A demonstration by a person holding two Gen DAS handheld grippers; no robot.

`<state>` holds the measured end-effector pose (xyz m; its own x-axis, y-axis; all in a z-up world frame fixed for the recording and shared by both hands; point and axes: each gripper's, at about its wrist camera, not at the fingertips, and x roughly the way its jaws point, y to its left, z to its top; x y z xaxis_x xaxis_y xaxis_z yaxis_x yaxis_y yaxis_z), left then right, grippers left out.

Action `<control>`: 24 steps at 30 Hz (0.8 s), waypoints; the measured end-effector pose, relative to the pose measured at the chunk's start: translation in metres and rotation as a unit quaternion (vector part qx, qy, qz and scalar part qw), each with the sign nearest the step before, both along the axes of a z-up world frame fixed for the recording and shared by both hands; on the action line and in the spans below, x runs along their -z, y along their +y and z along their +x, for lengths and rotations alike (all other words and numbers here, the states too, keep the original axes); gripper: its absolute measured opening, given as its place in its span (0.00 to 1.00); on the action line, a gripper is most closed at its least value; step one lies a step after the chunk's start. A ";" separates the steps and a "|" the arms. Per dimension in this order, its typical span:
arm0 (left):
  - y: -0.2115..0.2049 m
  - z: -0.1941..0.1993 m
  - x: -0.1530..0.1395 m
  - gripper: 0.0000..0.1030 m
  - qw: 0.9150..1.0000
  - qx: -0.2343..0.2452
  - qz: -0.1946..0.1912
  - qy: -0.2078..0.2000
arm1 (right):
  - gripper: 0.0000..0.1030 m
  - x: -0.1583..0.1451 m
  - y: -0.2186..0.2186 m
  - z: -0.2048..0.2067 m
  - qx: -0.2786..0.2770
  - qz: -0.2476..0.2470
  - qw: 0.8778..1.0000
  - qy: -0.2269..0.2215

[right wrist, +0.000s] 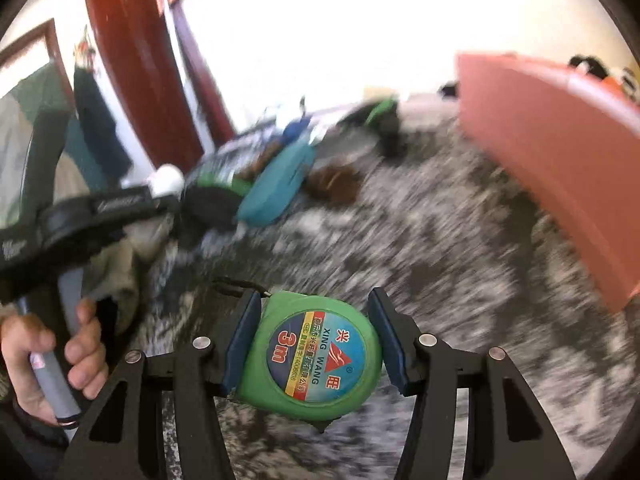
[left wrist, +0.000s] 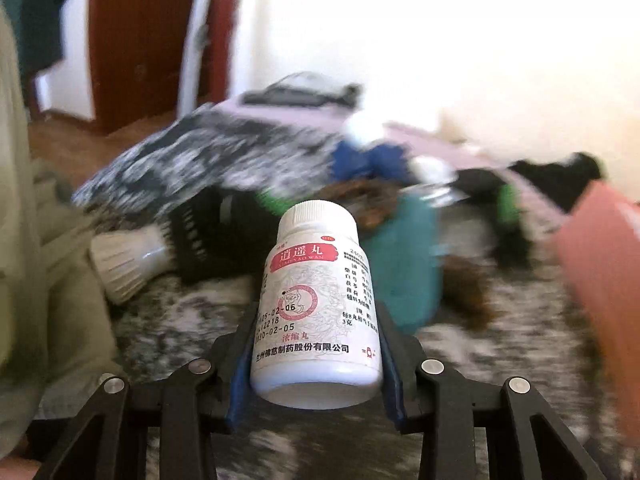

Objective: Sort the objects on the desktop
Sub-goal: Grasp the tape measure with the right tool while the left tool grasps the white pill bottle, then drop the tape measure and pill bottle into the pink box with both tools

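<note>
Standing lengthwise between the blue pads of the left gripper point(left wrist: 316, 360), a white pill bottle point(left wrist: 316, 308) is clamped at the lower centre of the left wrist view, its ribbed cap pointing away and its red-labelled face turned up. In the right wrist view a green tape measure point(right wrist: 312, 352) is gripped the same way by the right gripper point(right wrist: 316, 344), pressed on both sides at the lower centre of the frame, with its round label facing the camera and a thin dark cord trailing off its upper left. Below both items a mottled grey-and-white surface point(right wrist: 440, 248) is seen, strongly blurred. Further up in the left wrist view, a second white bottle point(left wrist: 124, 264) is seen lying on its side at left, next to a dark object too smeared to be identified, and a teal pouch point(left wrist: 404, 264) lies just right of the held bottle's cap. A salmon-pink box point(right wrist: 552, 168) fills the upper right of the right wrist view. At that view's lower left, a hand point(right wrist: 52, 364) is wrapped around a grey handle.
</note>
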<state>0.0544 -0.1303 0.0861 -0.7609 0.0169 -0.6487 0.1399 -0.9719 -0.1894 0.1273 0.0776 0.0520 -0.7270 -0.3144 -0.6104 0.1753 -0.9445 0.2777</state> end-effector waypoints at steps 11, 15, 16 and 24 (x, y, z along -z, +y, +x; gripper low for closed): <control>0.123 0.015 -0.088 0.43 0.979 0.184 0.007 0.081 | 0.57 -0.101 0.133 0.023 0.156 0.031 0.983 0.092; 0.207 -0.017 -0.102 0.43 0.959 0.268 0.059 0.071 | 0.57 -0.116 0.197 0.009 0.242 0.055 0.966 0.072; 0.240 -0.024 -0.105 0.43 0.950 0.298 0.058 0.071 | 0.57 -0.118 0.218 0.007 0.261 0.051 0.962 0.062; 0.336 -0.053 -0.077 0.76 0.933 0.348 -0.057 0.078 | 0.96 -0.101 0.279 -0.015 0.363 0.166 0.916 0.036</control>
